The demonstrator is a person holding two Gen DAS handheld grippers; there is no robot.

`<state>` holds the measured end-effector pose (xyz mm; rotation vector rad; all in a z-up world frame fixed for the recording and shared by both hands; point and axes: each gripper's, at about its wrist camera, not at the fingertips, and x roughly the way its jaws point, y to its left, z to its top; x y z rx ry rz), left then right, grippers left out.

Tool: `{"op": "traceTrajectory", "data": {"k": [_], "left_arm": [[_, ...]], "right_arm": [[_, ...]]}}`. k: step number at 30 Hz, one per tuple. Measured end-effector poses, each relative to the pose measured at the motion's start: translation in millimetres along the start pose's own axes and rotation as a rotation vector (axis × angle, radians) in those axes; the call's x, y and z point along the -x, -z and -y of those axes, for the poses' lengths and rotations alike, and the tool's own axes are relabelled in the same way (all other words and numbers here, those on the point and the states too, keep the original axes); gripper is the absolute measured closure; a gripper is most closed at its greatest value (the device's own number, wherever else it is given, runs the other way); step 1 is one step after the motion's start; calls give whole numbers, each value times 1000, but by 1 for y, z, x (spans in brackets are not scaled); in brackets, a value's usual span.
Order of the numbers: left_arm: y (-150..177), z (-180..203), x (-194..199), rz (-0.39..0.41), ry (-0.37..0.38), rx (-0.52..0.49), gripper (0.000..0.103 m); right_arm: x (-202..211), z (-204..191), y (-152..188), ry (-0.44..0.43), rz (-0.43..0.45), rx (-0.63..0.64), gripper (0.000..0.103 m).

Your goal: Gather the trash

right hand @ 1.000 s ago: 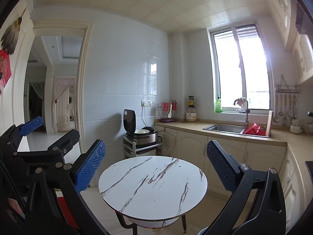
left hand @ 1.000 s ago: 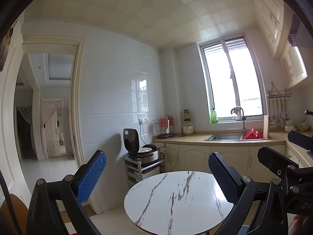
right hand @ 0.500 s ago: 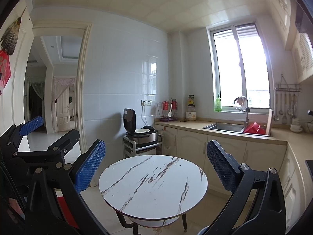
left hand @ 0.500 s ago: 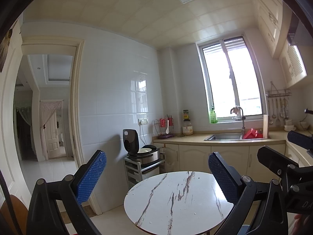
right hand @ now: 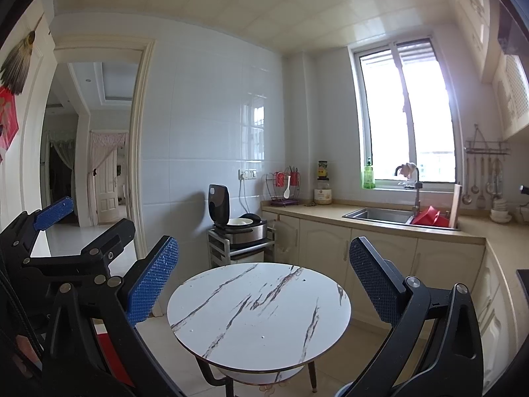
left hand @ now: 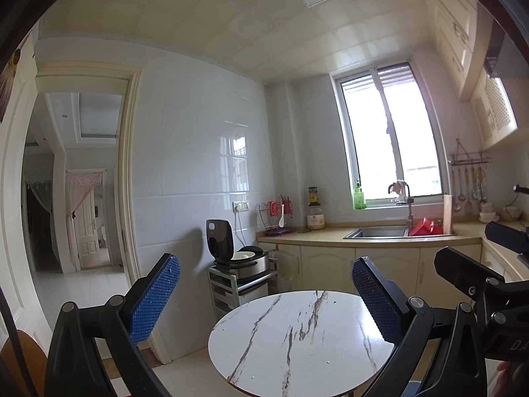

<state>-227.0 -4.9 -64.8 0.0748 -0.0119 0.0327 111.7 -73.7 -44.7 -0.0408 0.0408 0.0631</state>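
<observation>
A round white marble-pattern table (left hand: pixel 301 337) stands in front of both grippers; it also shows in the right wrist view (right hand: pixel 258 311). Only tiny white specks lie on its top; I see no piece of trash. My left gripper (left hand: pixel 264 284) is open and empty, held above the table's near side. My right gripper (right hand: pixel 264 271) is open and empty at a similar height. The left gripper also shows at the left edge of the right wrist view (right hand: pixel 82 225), and the right gripper at the right edge of the left wrist view (left hand: pixel 479 251).
A rice cooker (right hand: pixel 238 225) with its lid up sits on a small metal rack beside the table. A counter (right hand: pixel 380 221) with a sink, red items and a green bottle runs along the far wall. A doorway (left hand: pixel 76 198) opens at the left.
Both views have shifted very slightly. Both grippers stay open and empty.
</observation>
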Motion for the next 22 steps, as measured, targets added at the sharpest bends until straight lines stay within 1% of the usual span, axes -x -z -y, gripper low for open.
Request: {"op": "traceTrajectory", "data": {"k": [9, 22], "left_arm": [[1, -6, -1, -2, 2, -1, 1], [-1, -29, -16, -16, 19, -4, 1]], "right_arm": [[-2, 0, -2, 2, -2, -1, 0], [-5, -6, 3, 12, -13, -7, 0]]}}
